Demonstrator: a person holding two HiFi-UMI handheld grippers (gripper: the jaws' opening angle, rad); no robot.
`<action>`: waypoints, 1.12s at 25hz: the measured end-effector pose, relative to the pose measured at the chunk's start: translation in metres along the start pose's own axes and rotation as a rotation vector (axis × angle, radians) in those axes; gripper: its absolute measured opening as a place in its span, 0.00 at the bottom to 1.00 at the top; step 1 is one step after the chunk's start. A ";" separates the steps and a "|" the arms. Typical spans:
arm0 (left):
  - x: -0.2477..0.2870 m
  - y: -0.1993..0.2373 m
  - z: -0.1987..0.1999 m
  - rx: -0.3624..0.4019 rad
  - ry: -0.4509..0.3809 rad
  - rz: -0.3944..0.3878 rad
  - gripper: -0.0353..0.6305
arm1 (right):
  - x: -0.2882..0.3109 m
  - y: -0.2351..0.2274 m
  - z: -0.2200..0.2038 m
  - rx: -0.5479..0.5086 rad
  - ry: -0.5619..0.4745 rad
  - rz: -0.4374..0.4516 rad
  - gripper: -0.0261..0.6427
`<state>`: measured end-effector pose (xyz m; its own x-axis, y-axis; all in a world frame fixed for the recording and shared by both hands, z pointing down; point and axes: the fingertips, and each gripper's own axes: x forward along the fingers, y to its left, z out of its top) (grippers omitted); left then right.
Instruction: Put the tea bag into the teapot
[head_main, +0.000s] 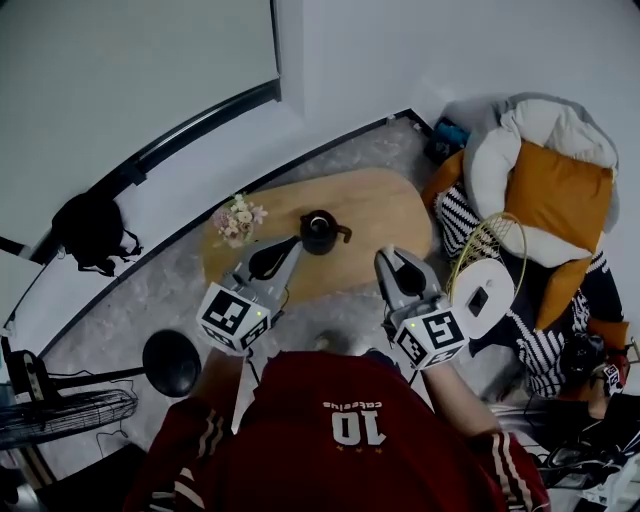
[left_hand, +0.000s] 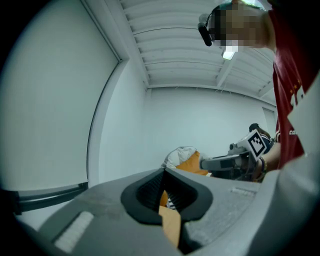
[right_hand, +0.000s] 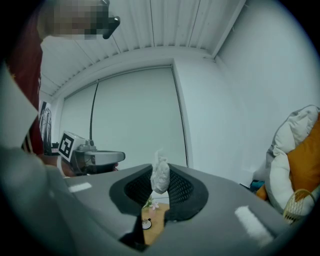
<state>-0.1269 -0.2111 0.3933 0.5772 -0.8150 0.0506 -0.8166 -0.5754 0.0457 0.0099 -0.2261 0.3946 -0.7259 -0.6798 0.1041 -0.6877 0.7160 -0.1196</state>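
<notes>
The black teapot (head_main: 320, 232) stands on the oval wooden table (head_main: 380, 215), its lid on. Both grippers hover level over the table's near edge, on either side of the pot. My right gripper (head_main: 385, 254) is shut on a small white tea bag (right_hand: 160, 174), which sticks up between its ribbed pads (right_hand: 181, 189). My left gripper (head_main: 292, 243) is shut, its jaws meeting with nothing between them (left_hand: 164, 187). Each gripper shows in the other's view: the right gripper (left_hand: 220, 162) and the left gripper (right_hand: 100, 157).
A small vase of pink flowers (head_main: 238, 220) stands at the table's left end. On the right are a lounge chair with an orange cushion (head_main: 560, 190) and a white round side table (head_main: 483, 295). A black round stool (head_main: 170, 362) and a fan (head_main: 60, 415) stand at left.
</notes>
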 end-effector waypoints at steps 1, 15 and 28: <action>-0.001 0.000 -0.001 -0.004 0.001 0.004 0.06 | 0.003 0.000 -0.002 0.001 0.005 0.005 0.12; -0.021 0.040 -0.018 -0.031 0.008 0.100 0.06 | 0.073 0.002 -0.050 -0.002 0.118 0.104 0.12; -0.023 0.087 -0.027 -0.075 0.042 0.190 0.06 | 0.154 -0.027 -0.125 -0.006 0.282 0.141 0.12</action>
<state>-0.2106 -0.2403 0.4234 0.4135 -0.9042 0.1073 -0.9090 -0.4033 0.1052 -0.0846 -0.3304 0.5374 -0.7869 -0.5038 0.3564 -0.5797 0.8015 -0.1467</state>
